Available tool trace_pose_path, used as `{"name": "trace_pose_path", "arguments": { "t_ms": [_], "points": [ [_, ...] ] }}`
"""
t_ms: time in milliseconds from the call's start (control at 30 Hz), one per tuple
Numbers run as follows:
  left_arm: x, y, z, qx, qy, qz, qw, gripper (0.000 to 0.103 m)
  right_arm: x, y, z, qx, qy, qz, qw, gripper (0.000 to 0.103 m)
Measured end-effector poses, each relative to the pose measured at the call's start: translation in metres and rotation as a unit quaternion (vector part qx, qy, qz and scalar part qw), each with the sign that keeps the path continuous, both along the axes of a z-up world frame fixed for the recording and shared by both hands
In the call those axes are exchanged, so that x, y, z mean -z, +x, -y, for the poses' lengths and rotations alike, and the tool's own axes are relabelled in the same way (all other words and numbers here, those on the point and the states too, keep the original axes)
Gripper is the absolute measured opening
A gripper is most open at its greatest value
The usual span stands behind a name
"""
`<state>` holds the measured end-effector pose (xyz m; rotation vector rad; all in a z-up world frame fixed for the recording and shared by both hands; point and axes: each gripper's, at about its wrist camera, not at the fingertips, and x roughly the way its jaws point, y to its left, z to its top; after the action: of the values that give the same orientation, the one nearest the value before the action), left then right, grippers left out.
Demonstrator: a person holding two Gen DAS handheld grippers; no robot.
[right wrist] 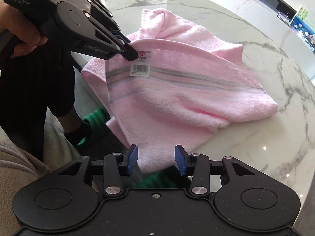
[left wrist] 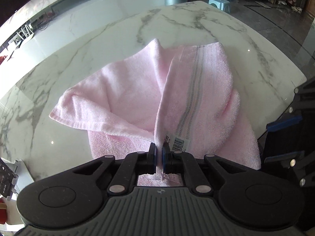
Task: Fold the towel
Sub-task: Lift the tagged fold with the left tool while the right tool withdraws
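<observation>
Basically mid-fold: left gripper (left wrist: 159, 153) pinches the pink towel's (right wrist: 187, 98) hem, right gripper (right wrist: 155, 158) gapes empty, needs regrabbing the near corner.

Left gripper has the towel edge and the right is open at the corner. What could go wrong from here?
1. The left gripper pinches only a thin hem of the towel beside the tag; a pull may slip it.
2. The right gripper is open, and the corner hanging over the table edge may drop.
3. The far side is bunched, so a fold may come out uneven.
</observation>
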<state>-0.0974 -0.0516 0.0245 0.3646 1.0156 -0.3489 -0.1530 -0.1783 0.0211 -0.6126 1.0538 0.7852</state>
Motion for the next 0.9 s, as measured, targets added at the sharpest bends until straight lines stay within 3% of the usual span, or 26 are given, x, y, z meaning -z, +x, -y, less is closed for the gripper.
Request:
{"name": "trace_pose_path", "arguments": {
  "t_ms": [167, 433, 633, 900],
  "points": [
    [-0.011, -0.024, -0.003, 0.046, 0.032, 0.042, 0.9976, 0.004, -0.017, 0.025, 0.014, 0.008, -0.02, 0.022, 1.0, 0.042],
    [-0.028, -0.044, -0.017, 0.057, 0.021, 0.048, 0.997, 0.004, -0.029, 0.082, 0.01, -0.001, -0.031, 0.032, 0.999, 0.042],
    [-0.037, -0.054, -0.035, 0.056, 0.02, 0.057, 0.9966, 0.005, 0.0, 0.119, -0.012, -0.004, -0.057, 0.008, 0.998, 0.042],
    [-0.048, -0.054, -0.04, 0.077, 0.025, 0.048, 0.9955, 0.005, 0.009, 0.153, -0.039, 0.014, -0.029, -0.01, 0.999, 0.042]
  ]
}}
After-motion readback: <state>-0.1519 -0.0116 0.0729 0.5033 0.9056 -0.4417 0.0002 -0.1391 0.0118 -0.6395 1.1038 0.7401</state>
